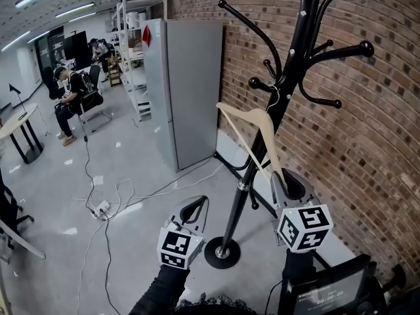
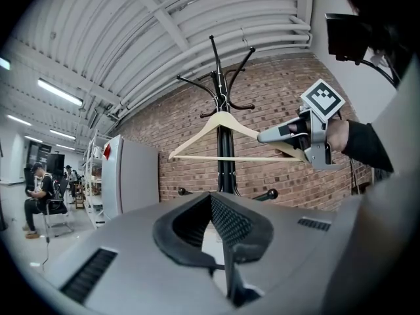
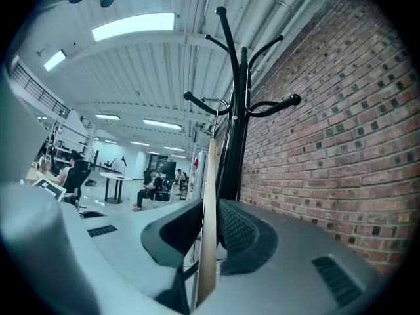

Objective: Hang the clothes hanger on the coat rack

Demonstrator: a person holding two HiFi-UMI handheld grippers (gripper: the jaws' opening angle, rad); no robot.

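Observation:
A black coat rack (image 1: 289, 64) stands by the brick wall, its base (image 1: 222, 252) on the floor. A pale wooden hanger (image 1: 244, 119) slants down beside the pole. Its metal hook (image 3: 220, 102) rests over a lower arm (image 3: 200, 104) of the rack, close to the pole. My right gripper (image 1: 283, 179) is shut on the hanger's lower right end, and the wood (image 3: 209, 202) runs up between its pads. The left gripper view shows the hanger (image 2: 216, 125) and right gripper (image 2: 275, 135) from the side. My left gripper (image 1: 200, 202) hangs lower left of the pole, shut and empty, tips together (image 2: 211, 199).
A tall grey cabinet (image 1: 187, 90) stands left of the rack against the brick wall (image 1: 367, 130). Cables and a power strip (image 1: 103, 209) lie on the floor. People sit at the far left (image 1: 72, 97) near a round table (image 1: 20, 120). A dark screen (image 1: 328, 291) sits at bottom right.

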